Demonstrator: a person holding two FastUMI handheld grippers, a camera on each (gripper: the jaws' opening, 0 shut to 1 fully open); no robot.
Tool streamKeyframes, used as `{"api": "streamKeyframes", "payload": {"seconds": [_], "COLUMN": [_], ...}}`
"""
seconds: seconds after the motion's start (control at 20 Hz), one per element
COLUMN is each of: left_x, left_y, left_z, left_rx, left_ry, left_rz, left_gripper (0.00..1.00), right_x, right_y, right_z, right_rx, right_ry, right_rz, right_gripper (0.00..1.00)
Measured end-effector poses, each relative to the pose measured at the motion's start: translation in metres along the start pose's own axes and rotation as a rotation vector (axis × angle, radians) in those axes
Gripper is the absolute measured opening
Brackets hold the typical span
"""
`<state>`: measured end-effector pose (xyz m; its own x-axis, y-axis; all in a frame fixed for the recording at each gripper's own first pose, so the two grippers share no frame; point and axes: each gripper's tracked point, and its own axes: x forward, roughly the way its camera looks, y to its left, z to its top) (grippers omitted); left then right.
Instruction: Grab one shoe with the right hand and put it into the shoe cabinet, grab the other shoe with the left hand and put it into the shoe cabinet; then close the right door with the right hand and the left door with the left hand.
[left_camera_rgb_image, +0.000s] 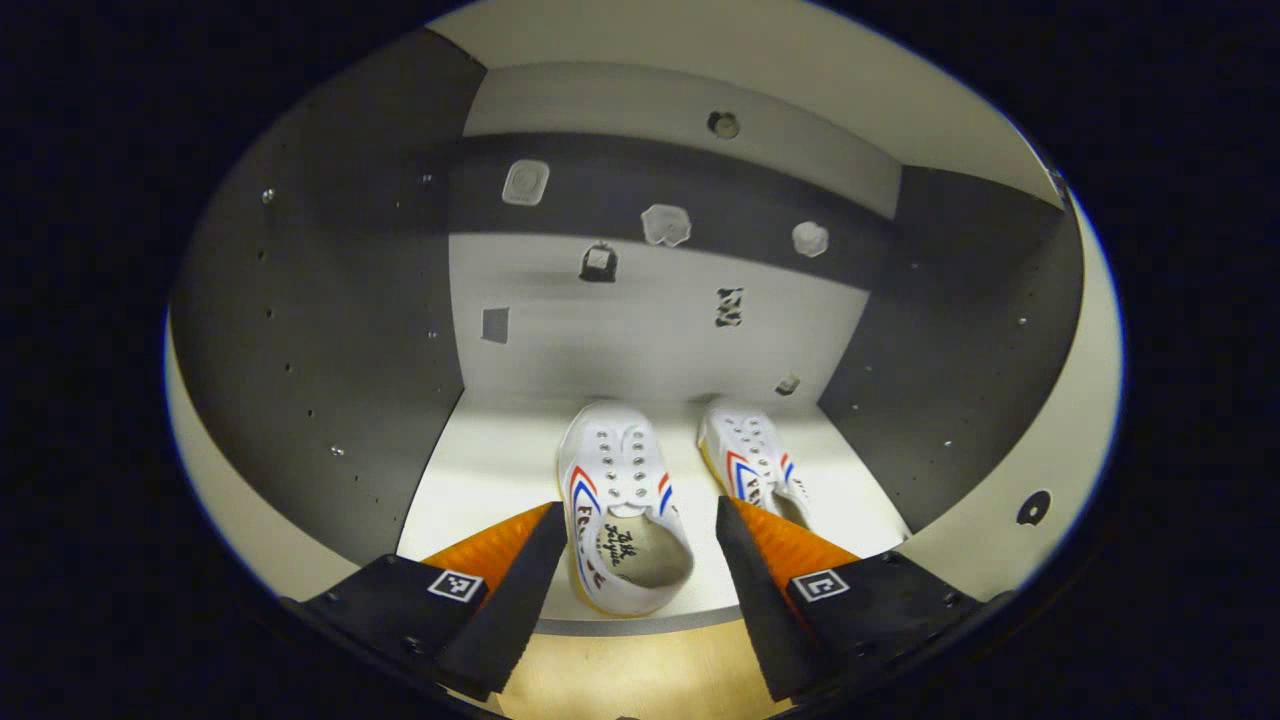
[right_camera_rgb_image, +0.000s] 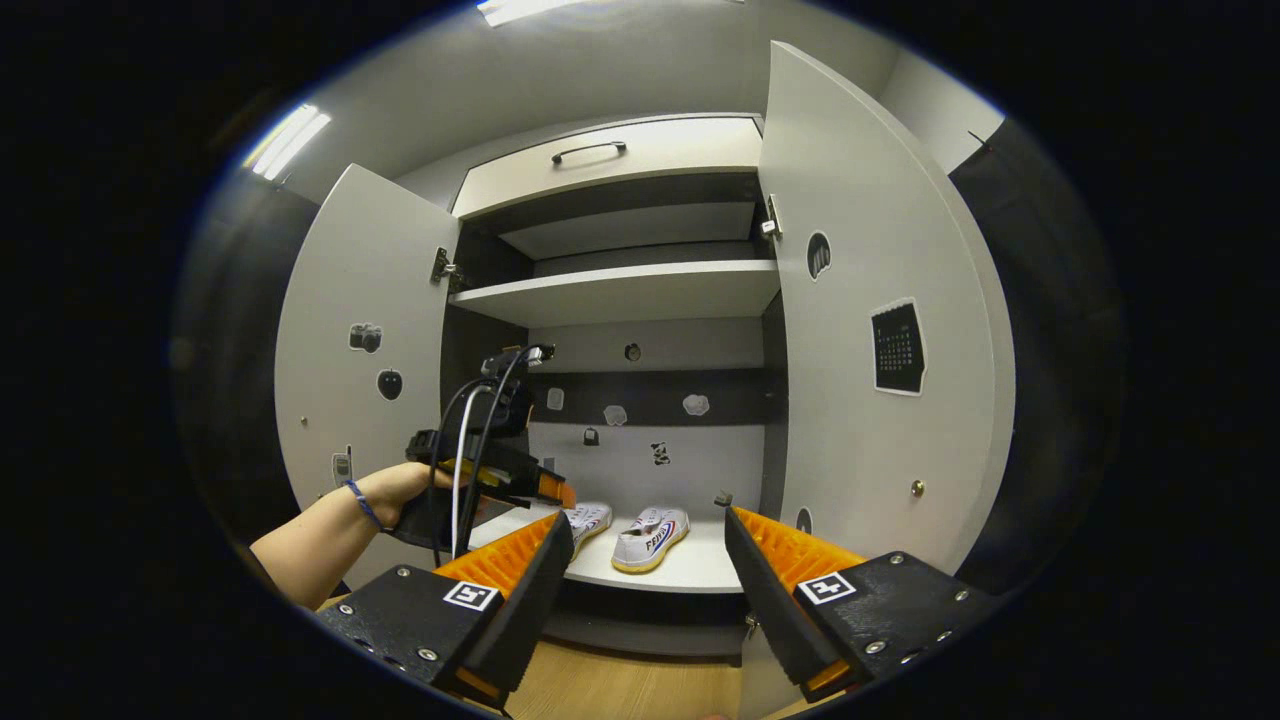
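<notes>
Two white canvas shoes with red and blue stripes stand side by side on the cabinet's bottom shelf (left_camera_rgb_image: 480, 470), toes toward the back wall. In the left gripper view the nearer shoe (left_camera_rgb_image: 620, 500) lies straight ahead, its heel seen between the fingers of my open left gripper (left_camera_rgb_image: 640, 560), which holds nothing. The second shoe (left_camera_rgb_image: 755, 465) sits just to its right. In the right gripper view my right gripper (right_camera_rgb_image: 645, 570) stands open and empty, farther back from the cabinet. There, both shoes (right_camera_rgb_image: 585, 520) (right_camera_rgb_image: 655, 530) are on the shelf and a hand holds the left gripper (right_camera_rgb_image: 555, 492) at the shelf's front.
Both cabinet doors stand wide open: the left door (right_camera_rgb_image: 360, 400) and the right door (right_camera_rgb_image: 870, 300), which has a small knob (right_camera_rgb_image: 917, 488). An upper shelf (right_camera_rgb_image: 620, 290) and a drawer with a handle (right_camera_rgb_image: 600, 150) sit above. Wooden floor lies below.
</notes>
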<state>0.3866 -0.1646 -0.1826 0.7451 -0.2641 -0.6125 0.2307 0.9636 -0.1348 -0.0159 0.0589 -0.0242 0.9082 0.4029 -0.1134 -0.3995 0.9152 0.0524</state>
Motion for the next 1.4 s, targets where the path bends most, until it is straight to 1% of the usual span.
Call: {"api": "streamKeyframes", "payload": {"seconds": [0.15, 0.3, 0.4, 0.5, 0.55, 0.6, 0.7, 0.85, 0.9, 1.05, 1.2, 1.4], "left_x": [-0.060, -0.121, -0.161, -0.195, -0.209, -0.223, -0.248, -0.280, -0.290, -0.312, -0.335, -0.364], "left_y": [-0.026, -0.040, -0.044, -0.045, -0.044, -0.040, -0.031, -0.022, -0.018, -0.004, 0.007, 0.022], "left_z": [0.011, 0.013, 0.014, 0.010, 0.007, 0.005, 0.000, -0.005, -0.005, -0.010, -0.017, -0.014], "left_rx": [-0.004, 0.038, 0.071, 0.087, 0.092, 0.094, 0.102, 0.130, 0.139, 0.149, 0.147, 0.148], "left_ry": [-0.121, -0.217, -0.277, -0.315, -0.329, -0.340, -0.363, -0.395, -0.408, -0.434, -0.453, -0.489], "left_rz": [-0.041, -0.069, -0.076, -0.089, -0.095, -0.094, -0.082, -0.077, -0.072, -0.040, -0.018, 0.021], "left_gripper": [0.97, 0.97, 0.98, 0.97, 0.98, 0.97, 0.97, 0.97, 0.97, 0.97, 0.97, 0.97], "right_x": [-0.013, -0.031, -0.044, -0.057, -0.064, -0.070, -0.083, -0.102, -0.106, -0.123, -0.129, -0.130], "right_y": [0.004, 0.008, 0.006, 0.000, -0.005, -0.014, -0.034, -0.070, -0.079, -0.120, -0.149, -0.187], "right_z": [0.010, 0.021, 0.025, 0.025, 0.025, 0.026, 0.023, 0.019, 0.017, 0.003, -0.017, -0.044], "right_rx": [-0.016, -0.037, -0.048, -0.049, -0.046, -0.042, -0.046, -0.074, -0.086, -0.127, -0.114, -0.089], "right_ry": [-0.020, -0.034, -0.035, -0.025, -0.025, -0.024, -0.010, 0.006, 0.010, 0.039, 0.073, 0.115], "right_rz": [0.007, 0.011, -0.003, -0.035, -0.059, -0.089, -0.153, -0.260, -0.281, -0.385, -0.442, -0.508], "right_gripper": [0.93, 0.93, 0.93, 0.93, 0.93, 0.93, 0.93, 0.93, 0.94, 0.93, 0.94, 0.94]}}
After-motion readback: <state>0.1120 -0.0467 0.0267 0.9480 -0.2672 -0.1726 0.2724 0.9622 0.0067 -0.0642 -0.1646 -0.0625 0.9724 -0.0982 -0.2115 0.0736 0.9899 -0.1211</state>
